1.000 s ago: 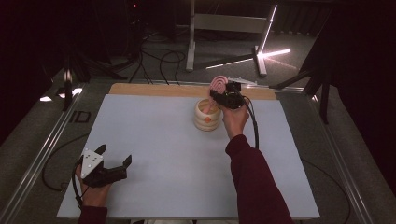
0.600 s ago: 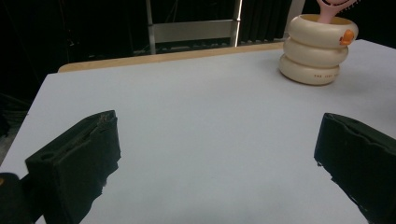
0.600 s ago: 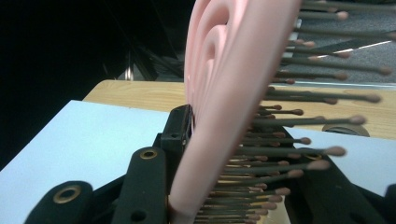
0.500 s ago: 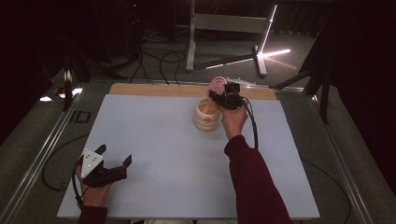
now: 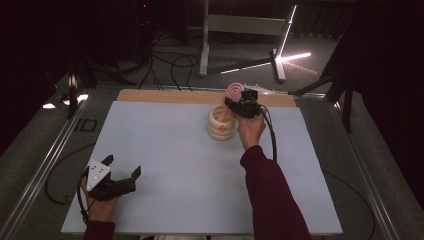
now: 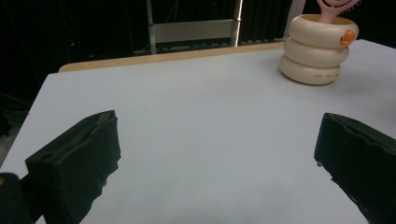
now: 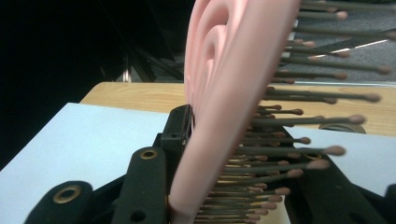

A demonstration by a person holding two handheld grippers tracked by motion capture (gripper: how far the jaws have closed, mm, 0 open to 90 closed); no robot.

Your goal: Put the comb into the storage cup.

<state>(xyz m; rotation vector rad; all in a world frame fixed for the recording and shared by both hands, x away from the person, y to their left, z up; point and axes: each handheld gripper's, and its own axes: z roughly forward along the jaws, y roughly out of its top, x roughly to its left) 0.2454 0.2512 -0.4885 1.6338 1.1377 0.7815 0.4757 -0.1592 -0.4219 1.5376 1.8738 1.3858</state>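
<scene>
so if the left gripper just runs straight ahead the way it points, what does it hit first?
Probably nothing: the left gripper faces bare white table. The cream ringed holder with the pink hairbrush sits right of its line, though depth is unclear.

A pale pink plastic hairbrush (image 7: 224, 93) with dark, brown-tipped bristles is seen above a cream-coloured, ringed holder (image 5: 222, 123) that is marked with a small orange spot and a line of dark lettering. A light grey-blue table mat (image 5: 175, 165) is edged by a tan wooden strip (image 5: 170, 96). Both grippers are coloured black.
</scene>
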